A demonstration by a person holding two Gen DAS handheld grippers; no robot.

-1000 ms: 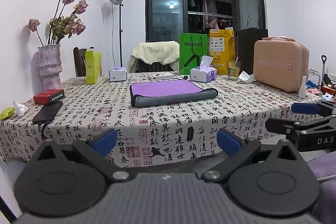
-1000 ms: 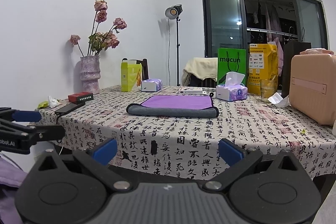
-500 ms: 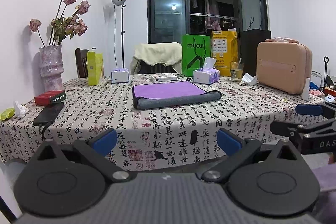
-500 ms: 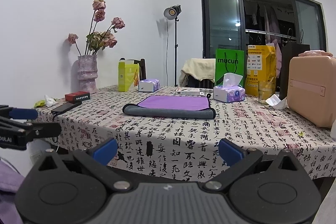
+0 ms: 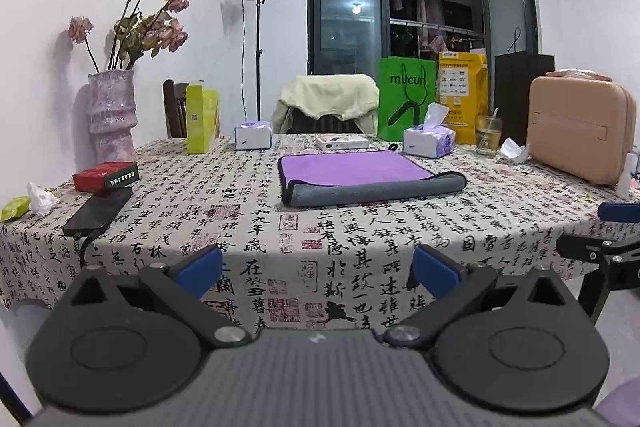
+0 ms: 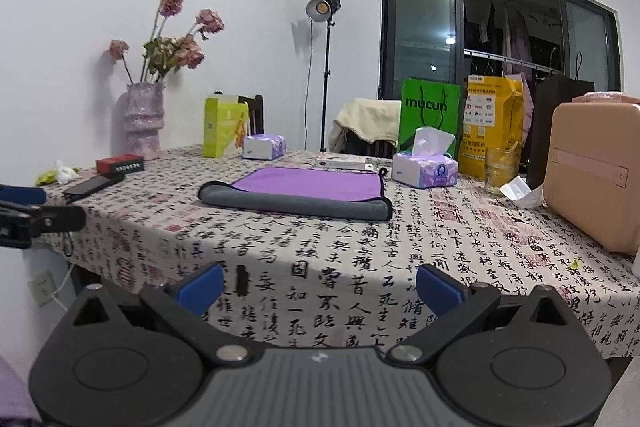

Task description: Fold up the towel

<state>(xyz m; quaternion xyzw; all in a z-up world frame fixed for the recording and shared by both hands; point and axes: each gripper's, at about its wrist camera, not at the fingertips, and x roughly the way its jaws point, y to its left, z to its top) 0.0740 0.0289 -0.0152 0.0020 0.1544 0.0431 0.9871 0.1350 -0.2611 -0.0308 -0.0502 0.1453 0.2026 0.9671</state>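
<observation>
A purple towel with a grey underside (image 5: 360, 175) lies folded flat in the middle of the table, its grey rolled fold facing me; it also shows in the right wrist view (image 6: 304, 191). My left gripper (image 5: 318, 269) is open and empty, held off the table's front edge, well short of the towel. My right gripper (image 6: 320, 285) is open and empty, also in front of the table edge. Each gripper shows at the side of the other's view.
The table has a calligraphy-print cloth (image 5: 256, 227). On it are a vase of dried flowers (image 5: 112, 115), a red box (image 5: 106, 177), a phone (image 5: 98, 213), tissue boxes (image 5: 428, 141), a glass (image 5: 488, 135), bags (image 5: 406, 95) and a pink case (image 5: 580, 131).
Both grippers have moved a little closer to the table and slightly up; the towel looks larger. The towel has not moved. Both grippers stay open.
</observation>
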